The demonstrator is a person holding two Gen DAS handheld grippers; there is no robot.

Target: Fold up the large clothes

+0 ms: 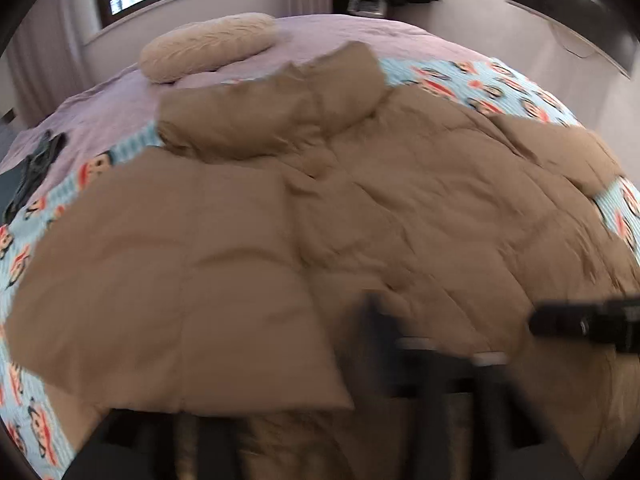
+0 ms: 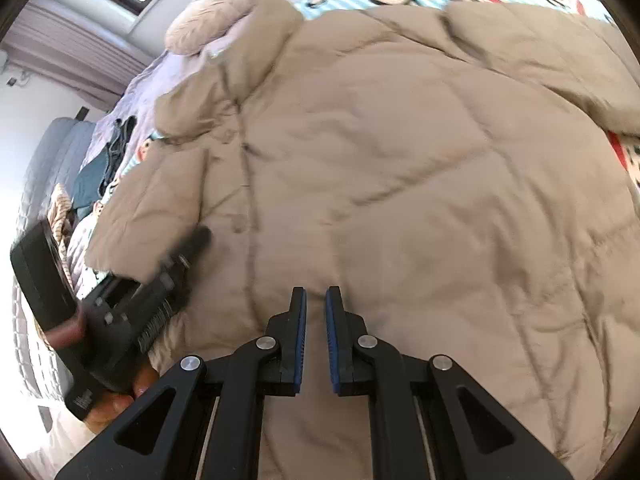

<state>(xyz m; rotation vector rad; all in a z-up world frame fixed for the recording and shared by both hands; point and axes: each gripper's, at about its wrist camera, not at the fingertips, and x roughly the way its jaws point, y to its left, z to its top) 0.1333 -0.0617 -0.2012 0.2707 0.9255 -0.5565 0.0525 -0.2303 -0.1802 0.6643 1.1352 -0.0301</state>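
A large tan puffer coat (image 2: 400, 152) lies spread across a bed (image 1: 360, 30), covering most of a cartoon-print sheet (image 1: 492, 80) and reaching toward a beige pillow (image 1: 208, 46) near the headboard end. The garment's body lies broad and mostly flat, its quilted panels wrinkled; one sleeve (image 1: 256, 124) is laid across the upper chest, while a second flap of the coat (image 1: 168, 280) lies over the near left side in the left wrist view. That suggests the folding has begun with the sleeves or sides brought inward, but the long body is not yet doubled over, so the larger folds appear to remain. The right tool (image 2: 316, 304) hovers just above the coat's lower middle, its blue-padded fingers (image 2: 301, 340) drawn nearly together with only a narrow gap and no cloth between them. The left tool (image 2: 192, 248), held in a person's hand (image 2: 116, 396), reaches over the coat's left edge; motion blur smears it in both views, so its spread cannot be read for certain from the frames, though nothing appears pinched in it. A dark garment (image 2: 108, 168) lies separately on the far side of the bed, apart from the coat. Judging by the layout, smoothing the tucked sides and folding the hem up toward the collar would come next.
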